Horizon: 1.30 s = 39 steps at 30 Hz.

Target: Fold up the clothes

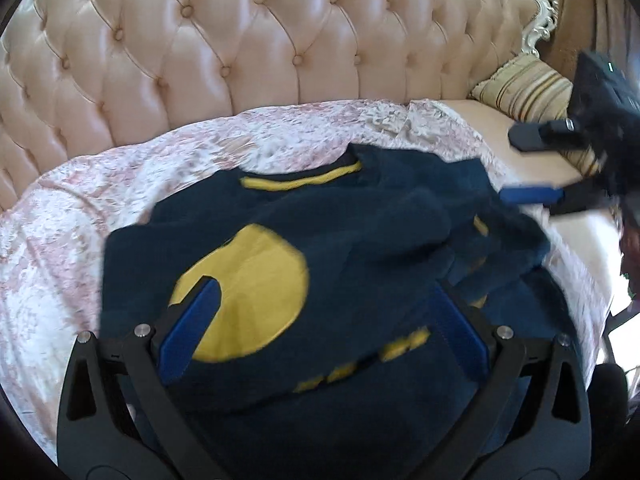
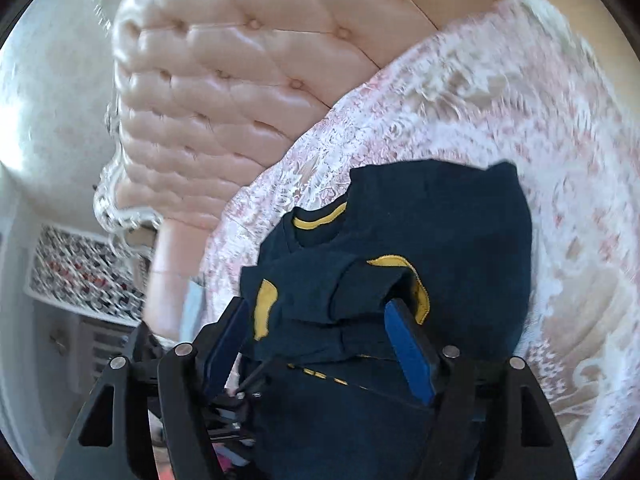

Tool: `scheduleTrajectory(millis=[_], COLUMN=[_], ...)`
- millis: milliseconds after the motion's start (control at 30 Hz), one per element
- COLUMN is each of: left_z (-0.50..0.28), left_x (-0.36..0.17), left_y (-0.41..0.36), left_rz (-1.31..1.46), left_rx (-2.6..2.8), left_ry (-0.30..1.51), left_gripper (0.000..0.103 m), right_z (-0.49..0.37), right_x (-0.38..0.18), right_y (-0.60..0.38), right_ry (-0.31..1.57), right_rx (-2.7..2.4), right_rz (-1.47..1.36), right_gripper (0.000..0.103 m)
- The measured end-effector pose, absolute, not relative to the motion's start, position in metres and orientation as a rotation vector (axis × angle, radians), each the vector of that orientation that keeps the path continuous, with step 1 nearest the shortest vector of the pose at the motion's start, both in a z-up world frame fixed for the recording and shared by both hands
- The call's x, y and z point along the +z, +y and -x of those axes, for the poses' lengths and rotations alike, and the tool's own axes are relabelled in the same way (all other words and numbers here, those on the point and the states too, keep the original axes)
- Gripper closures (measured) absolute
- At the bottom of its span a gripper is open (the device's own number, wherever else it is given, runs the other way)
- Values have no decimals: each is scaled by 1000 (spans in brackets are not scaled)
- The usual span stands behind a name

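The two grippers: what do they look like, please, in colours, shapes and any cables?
Both the left gripper and the right gripper have black plastic frames with triangular cut-outs, silver round pivot bolts, and two flat fingers faced with blue pads. Thin black cables run near the base of the right one.

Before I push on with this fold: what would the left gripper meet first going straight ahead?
Most likely the navy garment, around its yellow patch, right ahead of the open left gripper; depth is unclear.

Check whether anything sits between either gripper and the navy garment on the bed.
Nothing visible does. The navy garment lies directly under the open left gripper, and its bunched folds already sit between the right gripper's open jaws.
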<state>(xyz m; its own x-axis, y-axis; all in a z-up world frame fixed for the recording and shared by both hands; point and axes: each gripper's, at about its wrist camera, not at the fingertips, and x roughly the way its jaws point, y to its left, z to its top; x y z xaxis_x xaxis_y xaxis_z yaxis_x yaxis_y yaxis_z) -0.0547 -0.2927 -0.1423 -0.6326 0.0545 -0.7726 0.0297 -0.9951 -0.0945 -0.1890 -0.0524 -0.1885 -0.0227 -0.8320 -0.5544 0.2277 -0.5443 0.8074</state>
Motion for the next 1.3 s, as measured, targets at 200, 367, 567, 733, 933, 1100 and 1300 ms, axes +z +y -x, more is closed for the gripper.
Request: scheduleTrajectory(millis=[200, 367, 567, 733, 933, 1100, 1300], left_z=[94, 106, 119, 121, 114, 113, 107], left_x=[-152, -155, -159, -164, -170, -170, -170], left_y=[-261, -243, -244, -238, -250, -250, -248], left_rz=[1440, 1457, 1522, 1543, 1516, 1500, 1475], left_rx=[2797, 2766, 2727, 2702, 2633, 2620, 2604], left_ry=[29, 132, 137, 147, -13, -18, -10], left_gripper=[0, 0, 0, 0, 0, 0, 1], right_z=[195, 203, 202, 202, 221, 219, 239], right_x=[-206, -206, -212, -220, -233, -234, -250], right_y=[-62, -65, -80, -86, -82, -98, -80], right_ry=[-706, -659, -621, -602, -817, -766, -1103], right_rx=[-1637, -1681, -1502, -1427, -1424, -1320, -1291], right_rz=[-1491, -1482, -1498, -1520, -1489, -1534, -1477], right_gripper=[30, 29, 23, 17, 11, 7, 7])
